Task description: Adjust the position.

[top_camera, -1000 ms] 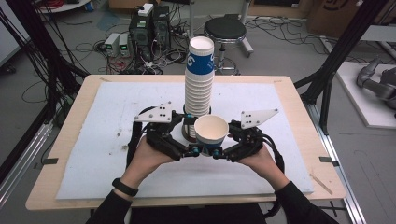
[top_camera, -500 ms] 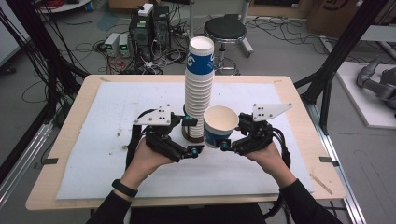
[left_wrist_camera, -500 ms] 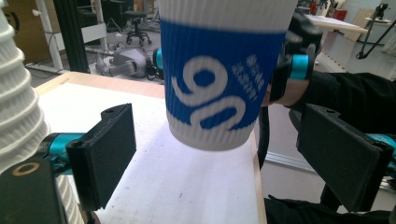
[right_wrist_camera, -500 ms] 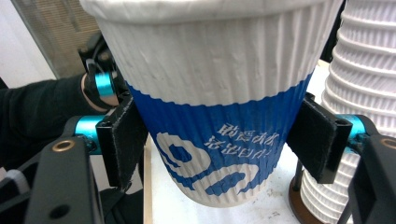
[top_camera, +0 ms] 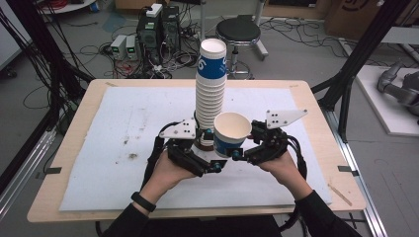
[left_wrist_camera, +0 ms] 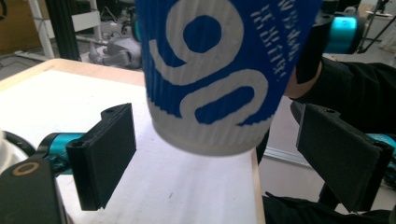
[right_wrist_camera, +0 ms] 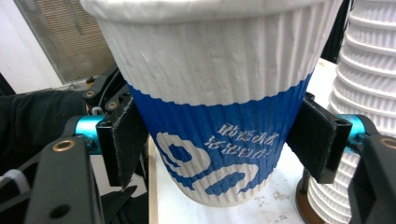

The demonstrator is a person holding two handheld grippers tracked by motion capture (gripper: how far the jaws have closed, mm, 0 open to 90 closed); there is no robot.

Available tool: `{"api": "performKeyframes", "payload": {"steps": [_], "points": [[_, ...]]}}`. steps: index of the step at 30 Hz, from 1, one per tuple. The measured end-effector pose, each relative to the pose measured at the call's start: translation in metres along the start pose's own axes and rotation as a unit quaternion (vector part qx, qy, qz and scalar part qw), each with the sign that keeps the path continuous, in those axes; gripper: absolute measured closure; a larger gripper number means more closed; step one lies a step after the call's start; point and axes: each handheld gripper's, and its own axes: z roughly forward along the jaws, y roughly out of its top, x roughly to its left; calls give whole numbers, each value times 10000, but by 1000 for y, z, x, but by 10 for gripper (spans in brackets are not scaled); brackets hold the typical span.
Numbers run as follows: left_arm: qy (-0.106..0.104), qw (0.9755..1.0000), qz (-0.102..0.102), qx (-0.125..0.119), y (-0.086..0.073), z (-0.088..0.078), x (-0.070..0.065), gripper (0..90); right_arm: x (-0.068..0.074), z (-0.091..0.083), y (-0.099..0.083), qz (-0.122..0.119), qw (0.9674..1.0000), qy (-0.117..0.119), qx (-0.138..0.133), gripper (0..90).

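Wooden table with white mat, set in a workshop with cables and a stool behind. Tall stack of paper cups stands upright mid-mat. Single blue-and-white cup, just right of the stack, lifted off the mat and clamped at its blue band by the right gripper; the right gripper view shows both pads pressed to its sides. Left gripper, jaws spread, sits at the stack's base; its own view shows the cup's bottom hanging between the parted jaws, untouched.

cup rim beyond top edge
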Motion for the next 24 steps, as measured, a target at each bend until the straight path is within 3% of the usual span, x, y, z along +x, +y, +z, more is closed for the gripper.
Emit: {"api": "performKeyframes", "payload": {"steps": [11, 19, 24], "points": [[-1, 9998, -116, -144, -3, 3, 2, 151, 3, 8, -2, 15, 9999, 82, 66, 259], [-71, 9998, -36, -170, -4, 3, 0, 289, 3, 10, -4, 26, 9999, 76, 73, 259], [-67, 9998, -30, -174, -4, 2, 0, 293, 3, 10, -4, 22, 9999, 91, 75, 259]]}}
